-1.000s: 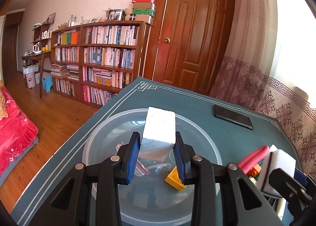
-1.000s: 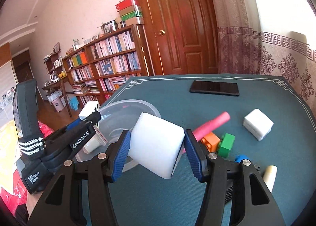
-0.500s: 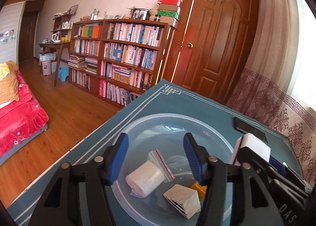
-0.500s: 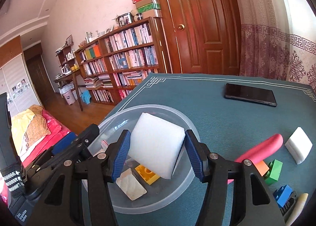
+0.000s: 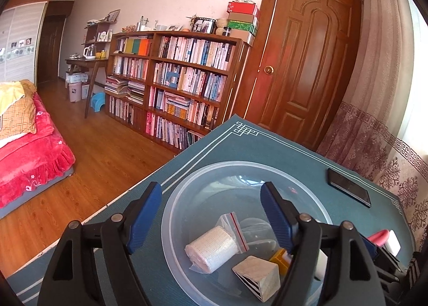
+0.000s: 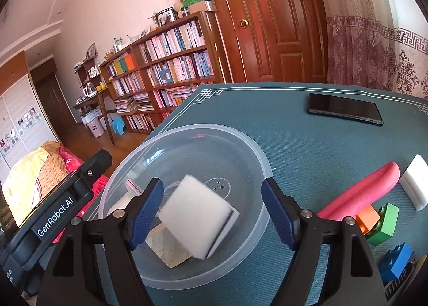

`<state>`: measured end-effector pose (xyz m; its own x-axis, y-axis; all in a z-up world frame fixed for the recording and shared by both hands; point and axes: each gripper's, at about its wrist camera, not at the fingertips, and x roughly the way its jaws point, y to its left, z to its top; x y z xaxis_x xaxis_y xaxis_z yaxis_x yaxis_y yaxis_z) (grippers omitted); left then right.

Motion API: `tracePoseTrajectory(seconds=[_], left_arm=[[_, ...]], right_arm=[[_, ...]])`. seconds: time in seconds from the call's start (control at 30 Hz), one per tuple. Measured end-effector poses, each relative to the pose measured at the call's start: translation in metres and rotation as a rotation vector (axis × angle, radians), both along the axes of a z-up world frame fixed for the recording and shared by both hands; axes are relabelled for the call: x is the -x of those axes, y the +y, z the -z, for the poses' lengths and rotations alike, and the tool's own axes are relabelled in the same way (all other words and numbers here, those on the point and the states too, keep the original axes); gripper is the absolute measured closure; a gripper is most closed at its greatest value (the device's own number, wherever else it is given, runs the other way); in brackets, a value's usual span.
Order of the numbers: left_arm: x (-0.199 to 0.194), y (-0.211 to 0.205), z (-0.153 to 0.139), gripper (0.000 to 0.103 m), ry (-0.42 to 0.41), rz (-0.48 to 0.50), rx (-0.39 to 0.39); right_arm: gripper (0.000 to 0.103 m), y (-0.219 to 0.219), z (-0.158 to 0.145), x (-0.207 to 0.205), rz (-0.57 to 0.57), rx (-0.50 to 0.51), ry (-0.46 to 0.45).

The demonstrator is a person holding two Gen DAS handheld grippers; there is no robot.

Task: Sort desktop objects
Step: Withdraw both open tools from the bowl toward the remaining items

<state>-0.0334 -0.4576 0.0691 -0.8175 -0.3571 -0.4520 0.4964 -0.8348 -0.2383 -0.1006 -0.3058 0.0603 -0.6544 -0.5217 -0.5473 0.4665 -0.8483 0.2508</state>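
Right tongs stand apart above the clear bowl; the white sponge sits loose between them, inside the bowl. Left tongs also apart, empty. Remaining blocks and red tool lie to the right on the desk, nearer the right tongs.

Bowl sits centre-low of right wrist frame on table mat. In it: sponge atop wood block, bagged roll at left. Phone upper right, behind bowl. Rt of bowl: tool handle, 2nd sponge far rt edge, toy bricks lower rt. Bookshelf behind table, upper left w/ boxes on top.
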Motion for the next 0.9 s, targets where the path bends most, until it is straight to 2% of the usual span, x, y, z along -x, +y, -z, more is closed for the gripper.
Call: tracePoseTrajectory(seconds=[0.1, 0.5, 0.77, 0.9], left_arm=[[-0.001, -0.003, 0.0, 0.023, 0.005, -0.002, -0.011], [0.004, 0.006, 0.001, 0.023, -0.008, 0.041, -0.014], [0.009, 0.021, 0.001, 0.022, -0.022, 0.112, 0.007], [0.011, 0.033, 0.0, 0.022, -0.026, 0.148, 0.021]], right_arm=[[0.02, 0.0, 0.0, -0.002, -0.003, 0.001, 0.001], [0.02, 0.011, -0.006, -0.008, 0.051, -0.019, 0.02], [0.02, 0.037, -0.008, -0.021, 0.131, -0.035, 0.023], [0.02, 0.054, -0.01, -0.033, 0.184, -0.061, 0.053]])
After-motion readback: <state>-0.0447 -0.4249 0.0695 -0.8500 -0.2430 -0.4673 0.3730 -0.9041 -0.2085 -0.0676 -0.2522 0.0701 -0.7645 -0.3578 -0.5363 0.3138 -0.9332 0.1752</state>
